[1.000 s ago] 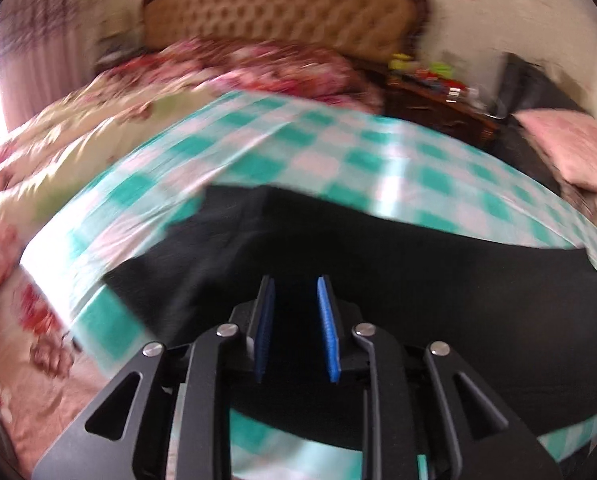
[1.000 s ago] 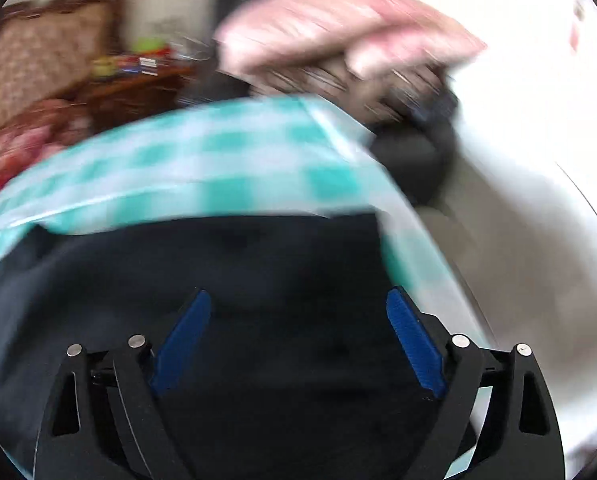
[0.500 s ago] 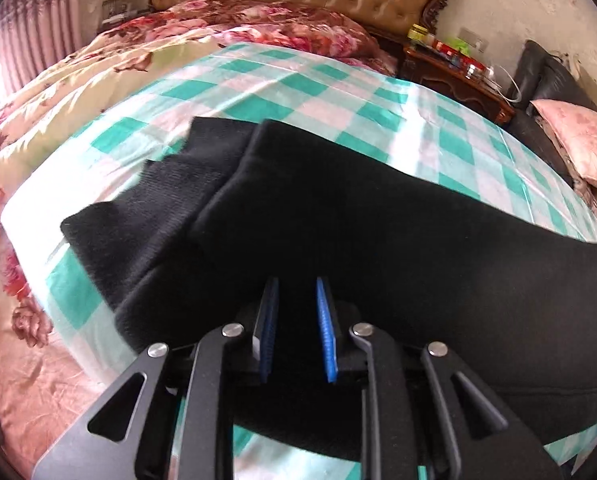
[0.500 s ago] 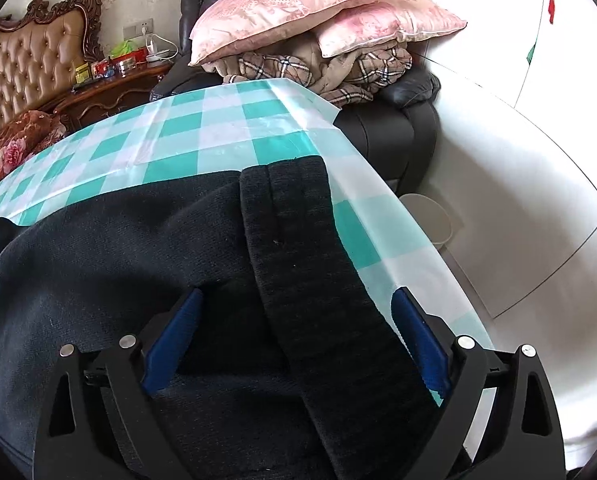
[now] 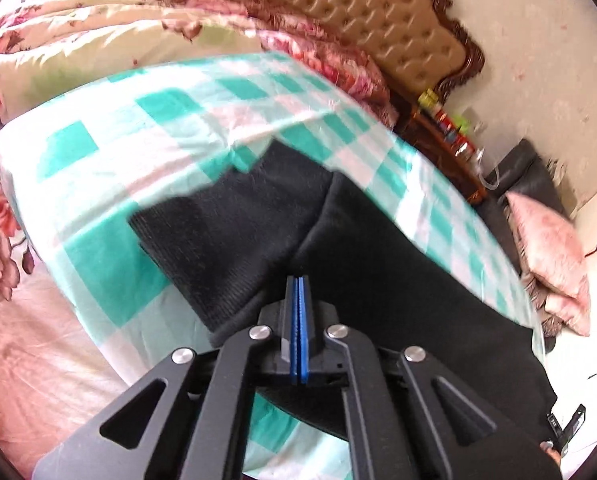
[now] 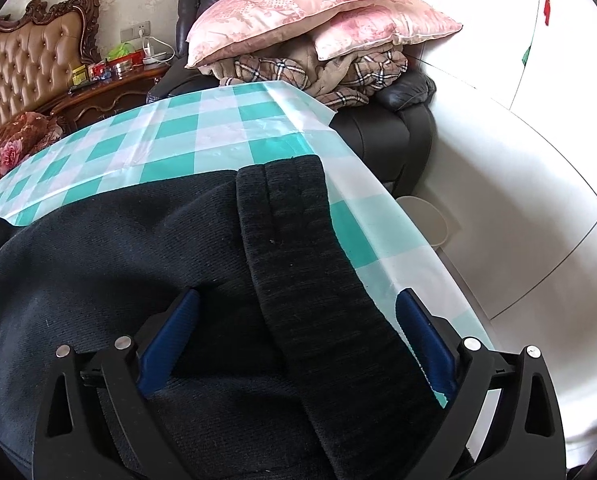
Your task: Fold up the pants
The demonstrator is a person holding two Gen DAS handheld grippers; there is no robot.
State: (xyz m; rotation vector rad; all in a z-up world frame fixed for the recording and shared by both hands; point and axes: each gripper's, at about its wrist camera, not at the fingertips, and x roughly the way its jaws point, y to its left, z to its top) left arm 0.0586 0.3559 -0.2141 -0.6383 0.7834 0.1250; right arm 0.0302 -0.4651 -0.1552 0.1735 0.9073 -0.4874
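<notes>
Indoors | checked cloth (image 6: 222,148) under pants (image 6: 138,264) | left gripper (image 5: 297,280) clenched | right gripper (image 6: 298,320) spread

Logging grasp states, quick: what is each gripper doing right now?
Left gripper: closed, nothing visibly between its pads.
Right gripper: open, over the pants.

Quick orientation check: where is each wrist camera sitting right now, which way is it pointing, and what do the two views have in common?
Left wrist: on the left gripper, above the ribbed cuffs of the pants, facing the headboard; jaws shut, blue pads together.
Right wrist: on the right gripper, above the waistband, facing the pillows on the armchair; jaws wide open.
Shared: pants, checked cloth, headboard, nightstand.
</notes>
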